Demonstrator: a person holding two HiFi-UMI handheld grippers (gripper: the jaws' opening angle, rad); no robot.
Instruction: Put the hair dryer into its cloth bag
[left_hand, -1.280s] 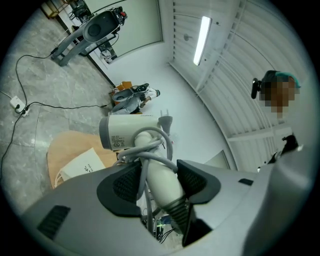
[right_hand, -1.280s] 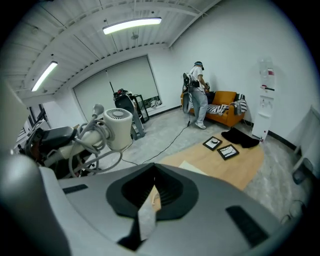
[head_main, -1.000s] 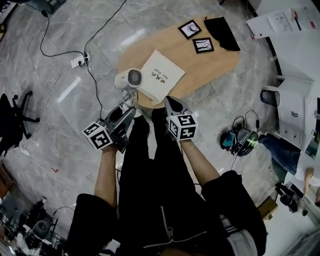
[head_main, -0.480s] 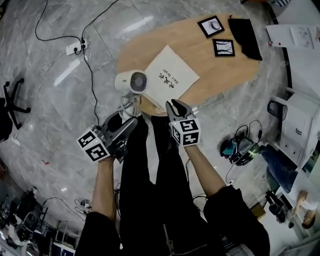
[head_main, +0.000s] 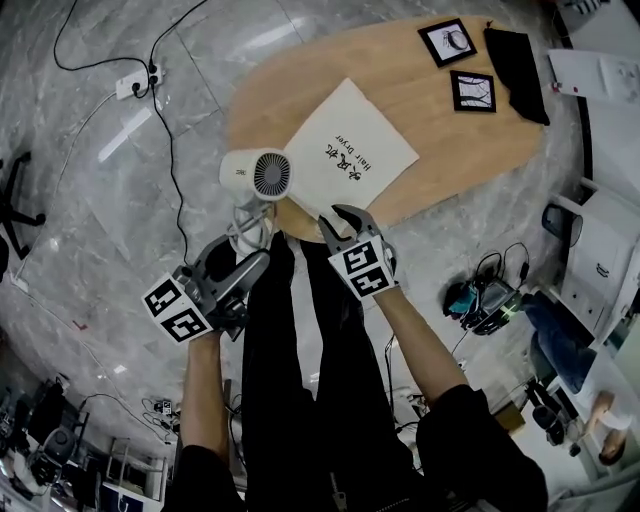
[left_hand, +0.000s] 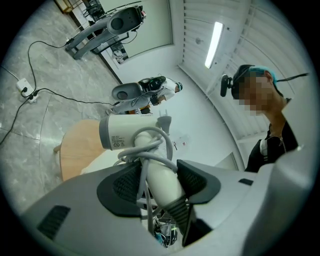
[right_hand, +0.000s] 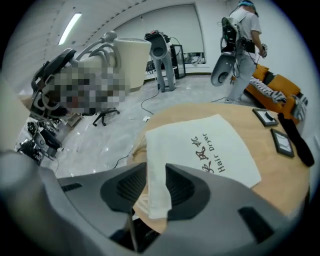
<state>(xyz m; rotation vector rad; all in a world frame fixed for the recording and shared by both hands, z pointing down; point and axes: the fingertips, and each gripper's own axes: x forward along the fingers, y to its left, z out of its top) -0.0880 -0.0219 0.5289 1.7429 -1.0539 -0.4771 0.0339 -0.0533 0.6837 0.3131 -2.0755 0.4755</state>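
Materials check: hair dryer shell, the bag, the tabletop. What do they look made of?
The hair dryer looks like hard plastic: smooth cream shell, slight sheen, dark rear grille. The bag is woven cloth, probably cotton or canvas: matte off-white, its corner folding limply. The tabletop is wood or wood-look laminate, I cannot tell which: even light tan, matte.

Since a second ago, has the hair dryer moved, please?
Yes: the hair dryer has sunk towards the wooden table, staying over its left edge.
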